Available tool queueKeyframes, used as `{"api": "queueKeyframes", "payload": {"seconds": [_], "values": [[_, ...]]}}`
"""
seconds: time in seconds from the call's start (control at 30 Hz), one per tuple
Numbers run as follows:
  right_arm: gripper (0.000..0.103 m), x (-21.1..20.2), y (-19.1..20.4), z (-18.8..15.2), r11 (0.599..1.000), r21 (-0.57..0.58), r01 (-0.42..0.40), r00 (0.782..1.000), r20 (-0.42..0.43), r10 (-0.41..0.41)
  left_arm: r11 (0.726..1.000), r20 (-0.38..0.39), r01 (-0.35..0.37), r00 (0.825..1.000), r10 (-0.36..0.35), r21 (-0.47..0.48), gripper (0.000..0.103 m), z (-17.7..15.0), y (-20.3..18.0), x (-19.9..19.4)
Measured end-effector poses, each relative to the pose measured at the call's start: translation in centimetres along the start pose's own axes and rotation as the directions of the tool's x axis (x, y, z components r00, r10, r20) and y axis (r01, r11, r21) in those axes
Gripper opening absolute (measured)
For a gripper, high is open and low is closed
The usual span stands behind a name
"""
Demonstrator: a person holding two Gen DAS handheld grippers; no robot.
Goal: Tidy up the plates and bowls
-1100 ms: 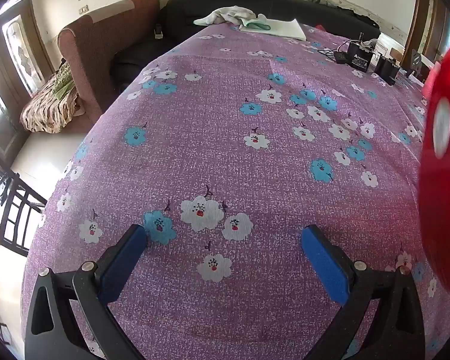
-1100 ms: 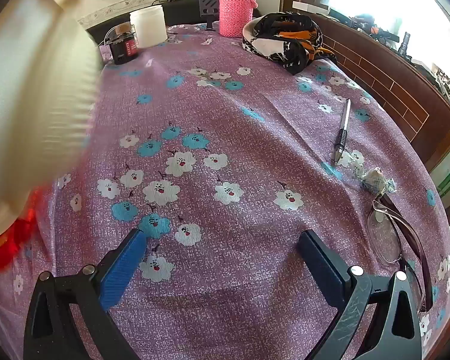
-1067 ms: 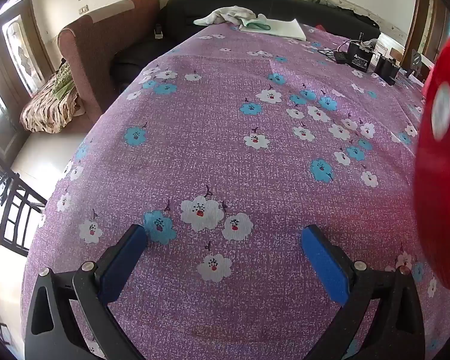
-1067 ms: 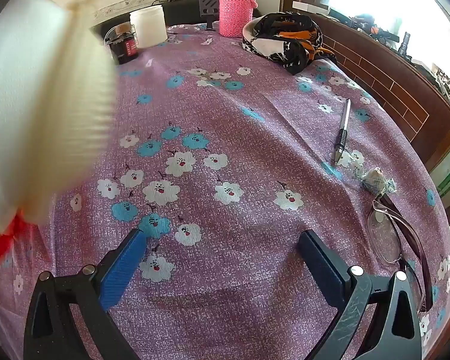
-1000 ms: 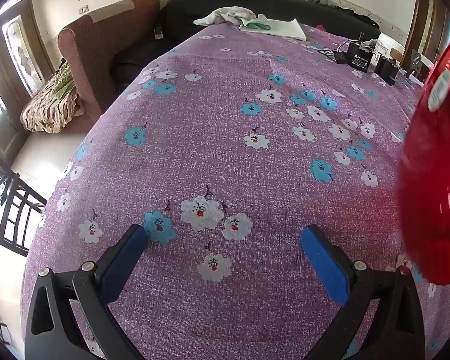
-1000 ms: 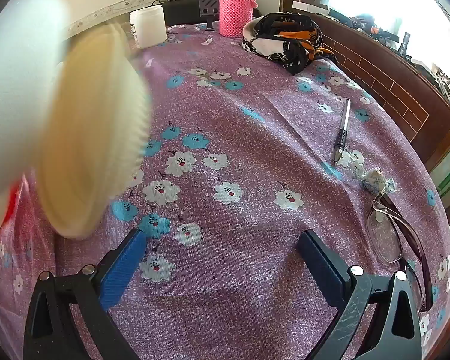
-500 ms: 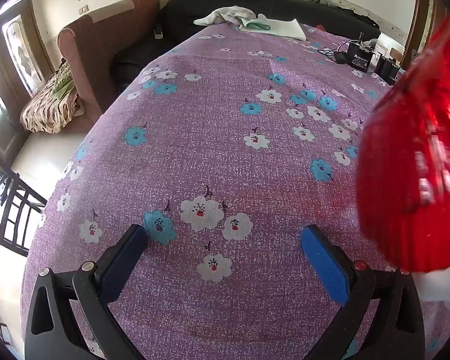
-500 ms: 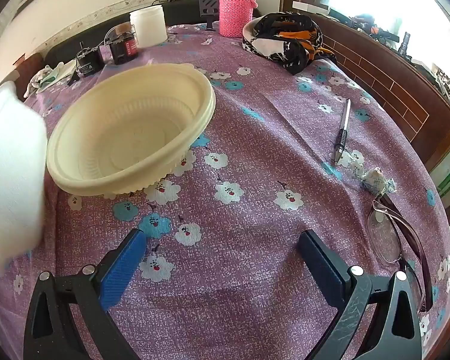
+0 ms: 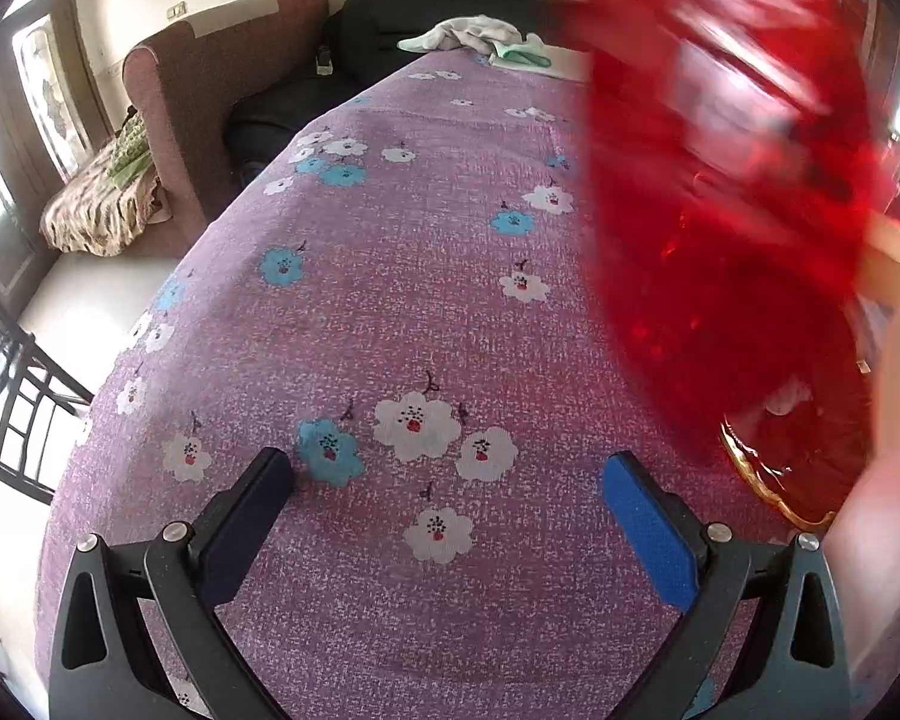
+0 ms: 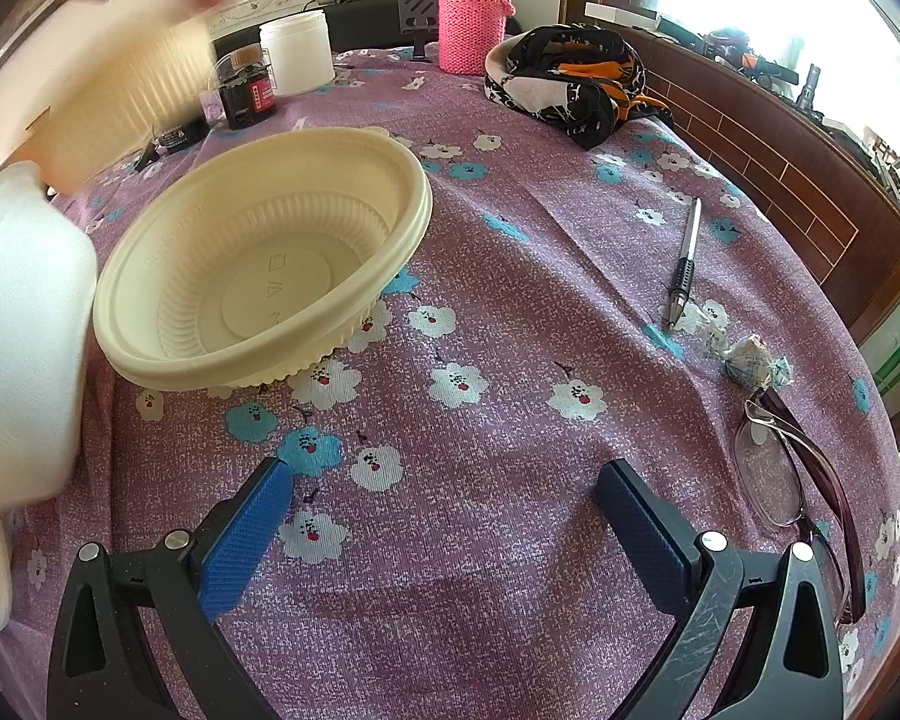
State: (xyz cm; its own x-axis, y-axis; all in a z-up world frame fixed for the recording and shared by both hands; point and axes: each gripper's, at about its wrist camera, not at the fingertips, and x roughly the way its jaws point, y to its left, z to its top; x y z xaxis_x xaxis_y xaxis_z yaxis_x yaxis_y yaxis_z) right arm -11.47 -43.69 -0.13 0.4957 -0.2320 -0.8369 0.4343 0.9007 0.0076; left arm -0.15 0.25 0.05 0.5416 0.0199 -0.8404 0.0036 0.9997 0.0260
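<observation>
Grippers, left (image 9: 447,483) and right (image 10: 444,486), we hold wide, empty; cream bowl (image 10: 264,258) rests on tablecloth (image 10: 510,312).

cream bowls (image 10: 258,264): 2 | white bowl (image 10: 24,348): 1 | red dishes (image 9: 720,210): blurred, count unclear

Black claw (image 9: 447,480) frames, blue pads (image 10: 243,531), silver screws.

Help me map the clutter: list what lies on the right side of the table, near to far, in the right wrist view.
Eyeglasses → crumpled wrapper → pen → patterned scarf → pink knit-sleeved flask.
</observation>
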Motion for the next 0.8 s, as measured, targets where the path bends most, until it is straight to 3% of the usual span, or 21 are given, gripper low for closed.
{"api": "queueKeyframes", "payload": {"seconds": [0.8], "values": [[0.102, -0.03, 0.03, -0.01, 1.000, 0.000, 0.000, 1.000, 0.000, 0.000, 1.000, 0.002, 0.007, 1.000, -0.007, 0.002, 0.103, 0.09, -0.22, 0.12]]}}
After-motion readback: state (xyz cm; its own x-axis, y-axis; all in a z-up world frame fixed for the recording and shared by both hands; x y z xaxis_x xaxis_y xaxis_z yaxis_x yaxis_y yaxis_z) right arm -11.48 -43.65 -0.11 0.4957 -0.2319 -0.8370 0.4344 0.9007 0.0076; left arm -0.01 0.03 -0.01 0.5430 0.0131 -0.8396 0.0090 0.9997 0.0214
